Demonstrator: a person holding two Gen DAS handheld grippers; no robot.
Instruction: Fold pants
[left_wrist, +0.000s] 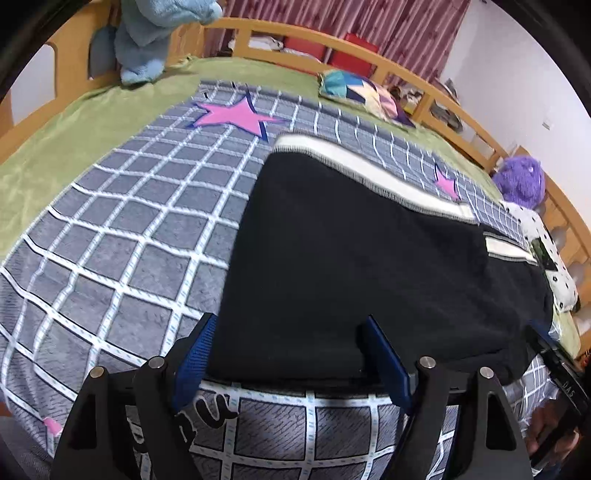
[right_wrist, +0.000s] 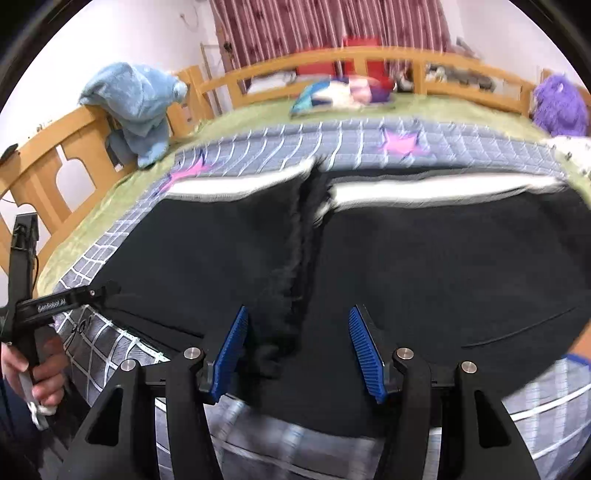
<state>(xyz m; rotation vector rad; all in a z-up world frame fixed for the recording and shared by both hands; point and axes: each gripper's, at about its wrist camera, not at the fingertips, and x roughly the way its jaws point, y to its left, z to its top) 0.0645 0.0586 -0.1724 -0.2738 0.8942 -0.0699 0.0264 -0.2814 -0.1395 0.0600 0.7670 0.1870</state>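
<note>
the left gripper (left_wrist: 288, 350) points down at a slant over the near edge of the black pants (left_wrist: 369, 266), its blue pads (left_wrist: 195, 354) spread wide with the cloth's near left corner lying between them, not pinched. from there the pants stretch away and to the right across the grey checked blanket (left_wrist: 129, 229), long axis running left to right along the bed, white-trimmed edge (left_wrist: 354, 162) on the far side. the right gripper (right_wrist: 297, 350) also tilts downward, jaws apart, a rumpled ridge of black fabric (right_wrist: 291, 266) rising just ahead between the blue fingers (right_wrist: 365, 350) without being clamped; nothing is gripped. in its view the pants spread to both sides, white band (right_wrist: 443, 190) far ahead. to its left a hand (right_wrist: 40, 373) grasps the handle of the other gripper. beyond the blanket lie green bedding (left_wrist: 74, 122), a blue plush toy (right_wrist: 136, 107), a purple plush toy (right_wrist: 559, 107) and the wooden bed rail (right_wrist: 369, 59).
</note>
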